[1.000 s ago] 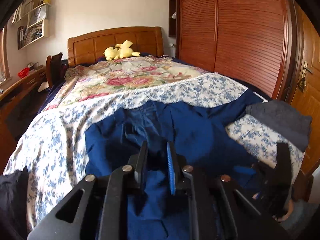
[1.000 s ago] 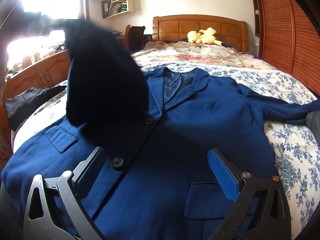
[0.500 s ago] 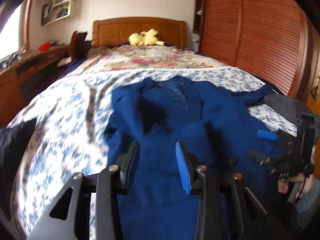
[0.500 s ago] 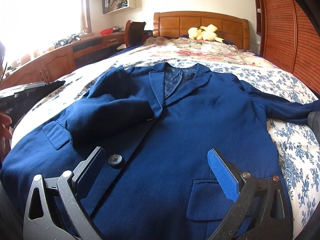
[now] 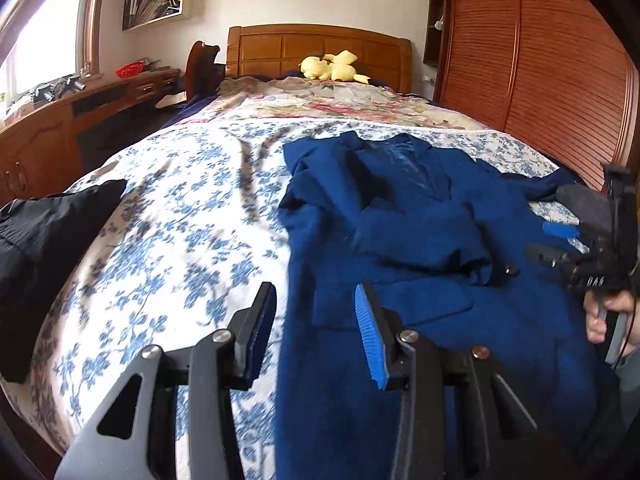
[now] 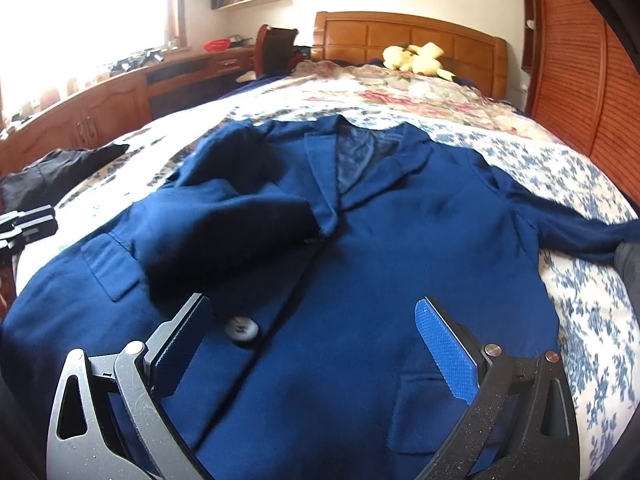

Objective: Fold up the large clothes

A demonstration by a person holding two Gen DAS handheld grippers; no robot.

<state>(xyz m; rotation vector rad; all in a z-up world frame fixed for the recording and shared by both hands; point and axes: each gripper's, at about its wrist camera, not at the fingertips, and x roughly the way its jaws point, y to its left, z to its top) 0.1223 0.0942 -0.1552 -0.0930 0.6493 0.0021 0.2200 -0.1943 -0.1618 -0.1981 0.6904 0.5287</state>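
A navy blue blazer (image 6: 380,240) lies face up on the bed, collar toward the headboard. Its left sleeve (image 6: 224,220) is folded across the chest; the right sleeve (image 6: 568,228) stretches out to the right. My right gripper (image 6: 312,344) is open and empty, just above the blazer's lower front by a dark button (image 6: 240,330). My left gripper (image 5: 316,328) is open and empty over the blazer's left hem edge (image 5: 304,320). The blazer (image 5: 420,240) and the right gripper (image 5: 592,248) also show in the left wrist view.
The bed has a blue floral cover (image 5: 180,220) and a wooden headboard (image 5: 320,52) with a yellow plush toy (image 5: 332,68). A black garment (image 5: 44,240) lies at the left edge, a grey one (image 6: 630,268) at the right. A desk (image 6: 120,100) lies left, a wardrobe (image 5: 540,60) right.
My left gripper let go of the sleeve, which now lies folded across the chest, then opened and swung left to the hem edge. The right gripper stayed open in place.
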